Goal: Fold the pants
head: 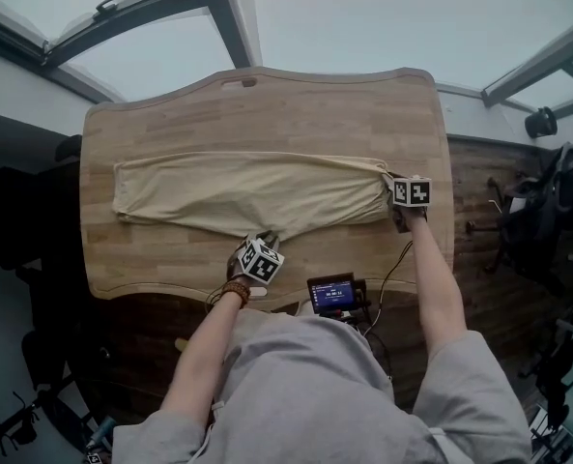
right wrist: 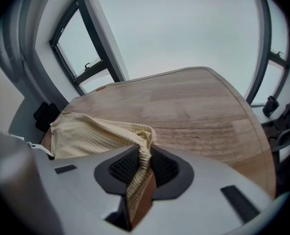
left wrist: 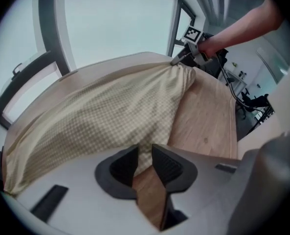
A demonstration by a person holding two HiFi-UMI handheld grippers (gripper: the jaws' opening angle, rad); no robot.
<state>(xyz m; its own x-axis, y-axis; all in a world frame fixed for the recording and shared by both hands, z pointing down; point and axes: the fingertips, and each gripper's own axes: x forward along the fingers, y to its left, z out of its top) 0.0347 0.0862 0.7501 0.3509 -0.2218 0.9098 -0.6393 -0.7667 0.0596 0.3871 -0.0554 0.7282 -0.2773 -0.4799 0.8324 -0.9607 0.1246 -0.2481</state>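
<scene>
Pale yellow checked pants (head: 257,193) lie stretched lengthwise across a wooden table (head: 267,114), running from the table's left side to near its right edge, already doubled into one long strip. The left gripper (head: 267,237) stands at the near long edge of the pants, about mid-length, angled steeply down. In the left gripper view its jaws (left wrist: 144,163) are set narrowly, with the near edge of the fabric (left wrist: 110,111) pinched between their tips and bare table wood (left wrist: 208,121) showing behind the lower part of the gap. The right gripper (head: 389,176) is at the right-hand end of the pants, near the table's right edge. In the right gripper view its jaws (right wrist: 144,168) are clenched on a bunched fold of the checked cloth (right wrist: 86,133), which passes straight down between the pads; the fabric is drawn up into a small peak there, and open table top (right wrist: 193,106) extends beyond it. The left gripper view also shows the right gripper (left wrist: 181,58) at the far end of the cloth, gathering it to a point. A small device with a lit screen (head: 332,294) sits at the near table edge between the person's arms. A beaded bracelet (head: 235,290) is on the left wrist.
</scene>
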